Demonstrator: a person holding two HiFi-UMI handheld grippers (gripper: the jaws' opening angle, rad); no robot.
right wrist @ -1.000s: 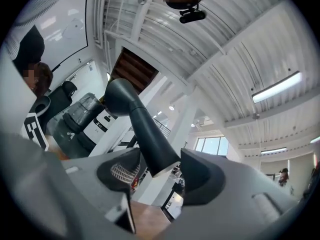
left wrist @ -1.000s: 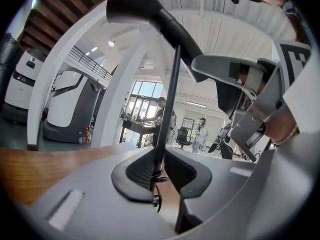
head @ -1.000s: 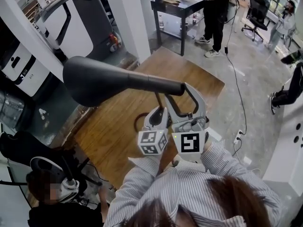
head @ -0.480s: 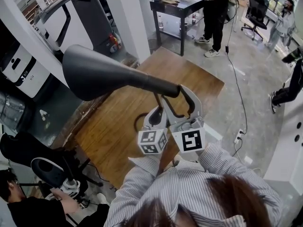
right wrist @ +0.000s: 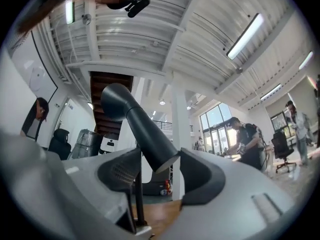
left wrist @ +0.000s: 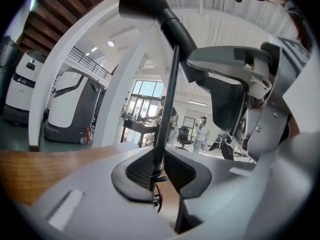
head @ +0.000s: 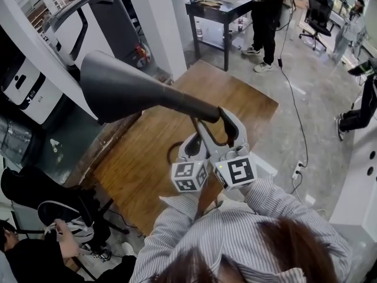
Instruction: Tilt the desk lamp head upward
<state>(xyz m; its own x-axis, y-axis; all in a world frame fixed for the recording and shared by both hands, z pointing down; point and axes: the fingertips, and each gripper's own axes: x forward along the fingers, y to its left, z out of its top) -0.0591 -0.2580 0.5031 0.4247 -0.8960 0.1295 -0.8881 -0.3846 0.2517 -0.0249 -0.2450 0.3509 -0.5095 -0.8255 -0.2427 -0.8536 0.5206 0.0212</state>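
A black desk lamp stands on the wooden table [head: 241,96]. Its cone head [head: 126,87] flares to the left and is tilted, wide end high. My right gripper [head: 227,121] is shut on the narrow rear end of the head; the right gripper view shows that end [right wrist: 152,151] wedged between the jaws [right wrist: 160,170]. My left gripper [head: 197,139] is shut on the thin upright pole [head: 195,127]. In the left gripper view the pole [left wrist: 169,99] runs up from between the pads [left wrist: 160,171] to the head [left wrist: 147,4]. The lamp base is mostly hidden.
A black desk [head: 215,7] with a standing person [head: 268,16] is at the back. White machines [head: 88,28] line the left wall. Another person [head: 41,252] crouches at the lower left. A cable [head: 294,99] runs across the floor on the right.
The lamp head's wide end has risen and its rear end has dropped a little. My right gripper has turned and moved slightly down and left with it. The left gripper has stayed on the pole.
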